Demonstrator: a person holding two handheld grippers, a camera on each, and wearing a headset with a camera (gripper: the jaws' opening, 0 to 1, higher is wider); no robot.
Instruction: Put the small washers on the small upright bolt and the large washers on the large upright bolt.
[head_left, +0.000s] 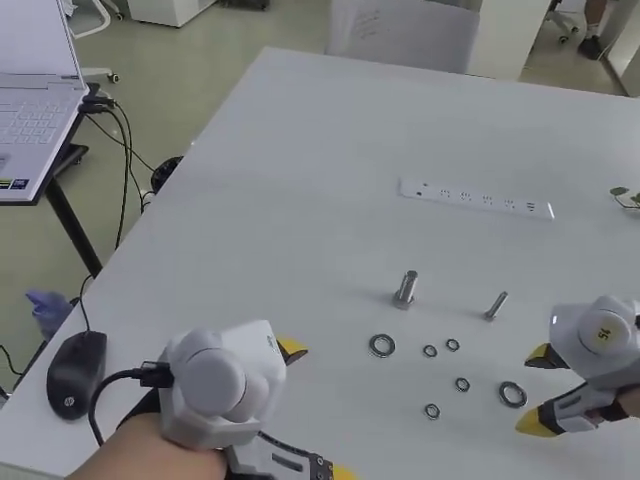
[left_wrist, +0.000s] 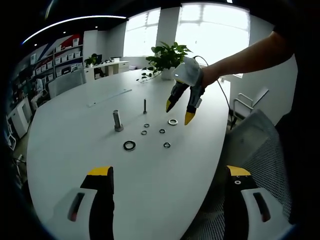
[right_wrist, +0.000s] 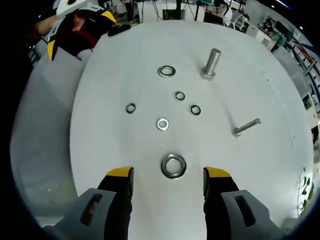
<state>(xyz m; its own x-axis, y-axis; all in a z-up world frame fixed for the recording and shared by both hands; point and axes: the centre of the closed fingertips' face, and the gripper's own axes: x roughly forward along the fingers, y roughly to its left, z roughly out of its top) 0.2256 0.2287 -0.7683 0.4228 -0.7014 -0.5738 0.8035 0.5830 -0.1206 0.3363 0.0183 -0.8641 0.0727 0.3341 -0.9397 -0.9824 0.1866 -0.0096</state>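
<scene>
A large bolt (head_left: 405, 288) and a thinner small bolt (head_left: 495, 305) stand head-down on the white table (head_left: 300, 200). In front of them lie two large washers (head_left: 381, 346) (head_left: 513, 394) and several small washers (head_left: 429, 351). My right gripper (head_left: 533, 392) is open, and its yellow tips straddle the nearer large washer (right_wrist: 173, 165) just above the table without holding it. My left gripper (head_left: 315, 410) hovers open near the table's front edge, well short of the other large washer (left_wrist: 129, 145), with nothing between its jaws.
A white power strip (head_left: 475, 198) lies behind the bolts. A black mouse (head_left: 75, 372) and its cable sit at the front left corner. A laptop (head_left: 35, 95) rests on a side stand to the left. A person's arm (left_wrist: 240, 57) reaches to the right gripper (left_wrist: 179, 114).
</scene>
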